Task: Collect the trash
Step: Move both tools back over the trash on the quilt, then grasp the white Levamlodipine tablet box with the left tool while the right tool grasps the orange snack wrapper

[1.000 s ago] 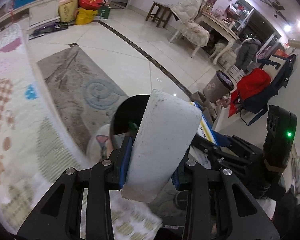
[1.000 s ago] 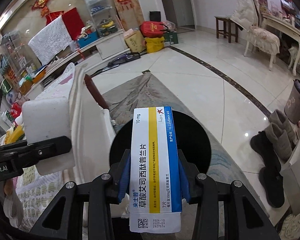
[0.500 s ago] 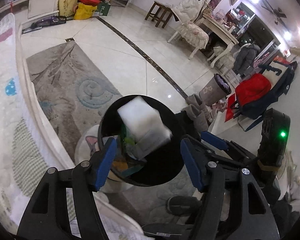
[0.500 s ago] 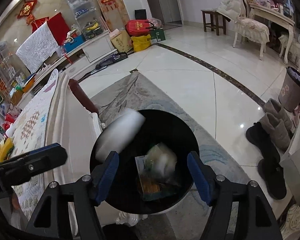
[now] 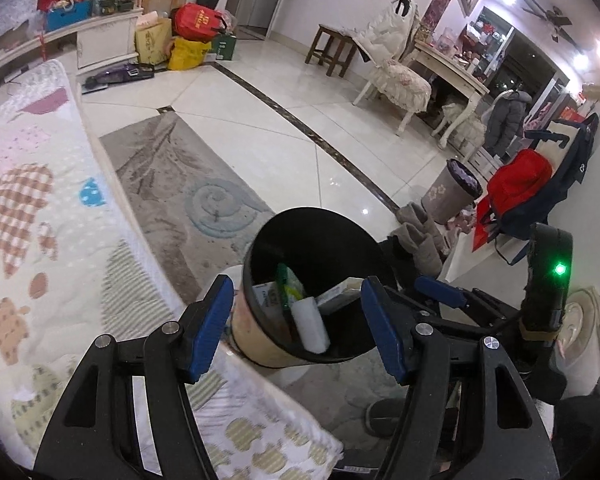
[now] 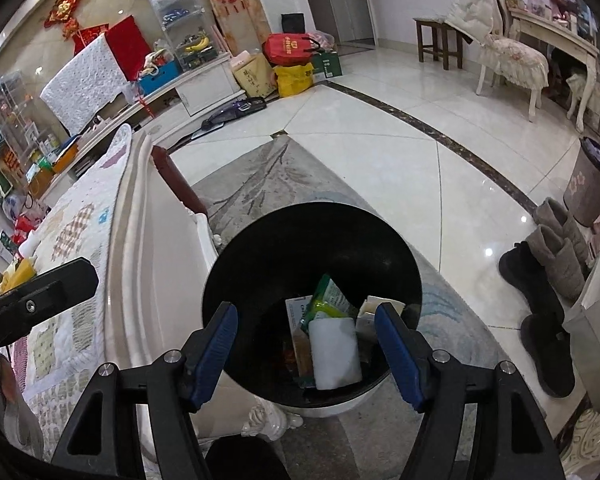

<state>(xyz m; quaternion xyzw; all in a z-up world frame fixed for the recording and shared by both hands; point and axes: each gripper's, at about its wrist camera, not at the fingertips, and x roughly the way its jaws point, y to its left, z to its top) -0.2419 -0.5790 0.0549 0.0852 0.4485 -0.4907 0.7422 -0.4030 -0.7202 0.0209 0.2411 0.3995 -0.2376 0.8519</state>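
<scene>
A bin with a black liner (image 5: 260,248) stands on the floor below both grippers. In the left wrist view a white foam block (image 5: 310,328) lies inside it among wrappers and a pale box (image 5: 338,296). My left gripper (image 5: 296,292) hangs open above the bin with nothing between its blue pads. The right wrist view shows the same bin (image 6: 312,248) with the foam block (image 6: 334,352) on top of green wrappers (image 6: 328,296). Over the rim my right gripper (image 6: 306,312) is open and empty. Each gripper shows at the edge of the other's view.
A patterned quilt (image 5: 32,216) over a white-edged surface lies to the left of the bin. A grey rug (image 5: 180,184) lies under it. Grey boots (image 6: 556,252) and black boots (image 6: 540,300) stand to the right. A second, grey bin (image 5: 452,196) and chairs stand further off.
Both grippers have opened. The foam block left my left gripper and the medicine box left my right gripper, and both dropped into the bin.
</scene>
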